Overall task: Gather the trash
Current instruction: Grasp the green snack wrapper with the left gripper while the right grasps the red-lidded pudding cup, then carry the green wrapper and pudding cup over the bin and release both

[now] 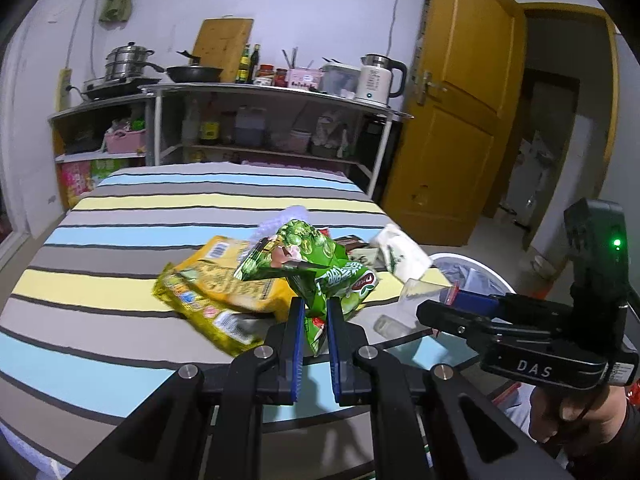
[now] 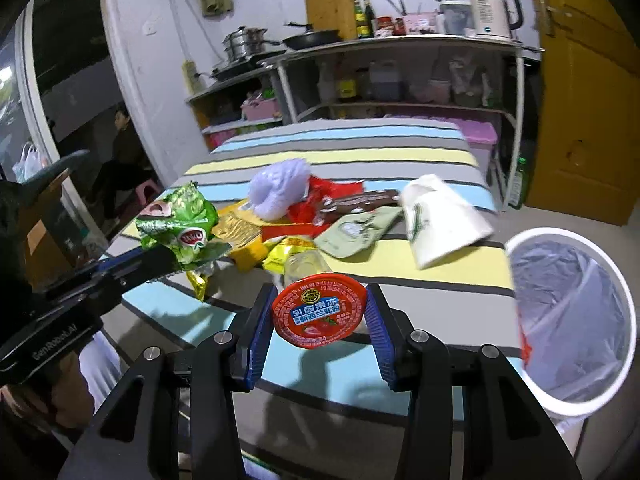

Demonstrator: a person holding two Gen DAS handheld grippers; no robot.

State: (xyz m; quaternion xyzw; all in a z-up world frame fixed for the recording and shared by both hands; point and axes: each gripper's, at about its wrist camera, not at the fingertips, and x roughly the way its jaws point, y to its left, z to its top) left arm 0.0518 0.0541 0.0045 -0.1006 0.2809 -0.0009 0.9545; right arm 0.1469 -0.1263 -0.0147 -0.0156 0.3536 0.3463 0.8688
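Note:
My left gripper (image 1: 316, 308) is shut on a green snack bag (image 1: 308, 264) and holds it above the striped table (image 1: 120, 240); the bag also shows in the right wrist view (image 2: 180, 224). My right gripper (image 2: 318, 304) is shut on a red-lidded jelly cup (image 2: 319, 310), held above the table's near edge. The white trash bin (image 2: 624, 312) with a clear liner stands at the right, beside the table; its rim shows in the left wrist view (image 1: 472, 260). The right gripper appears from the side in the left wrist view (image 1: 436, 312).
On the table lie a yellow snack bag (image 1: 216, 280), a white paper cup (image 2: 436, 220), a purple plastic bag (image 2: 280, 188), a brown wrapper (image 2: 360, 200), a green pouch (image 2: 352, 232) and a clear cup (image 2: 304, 264). Kitchen shelves (image 1: 260, 120) stand behind, a yellow door (image 1: 456, 100) at right.

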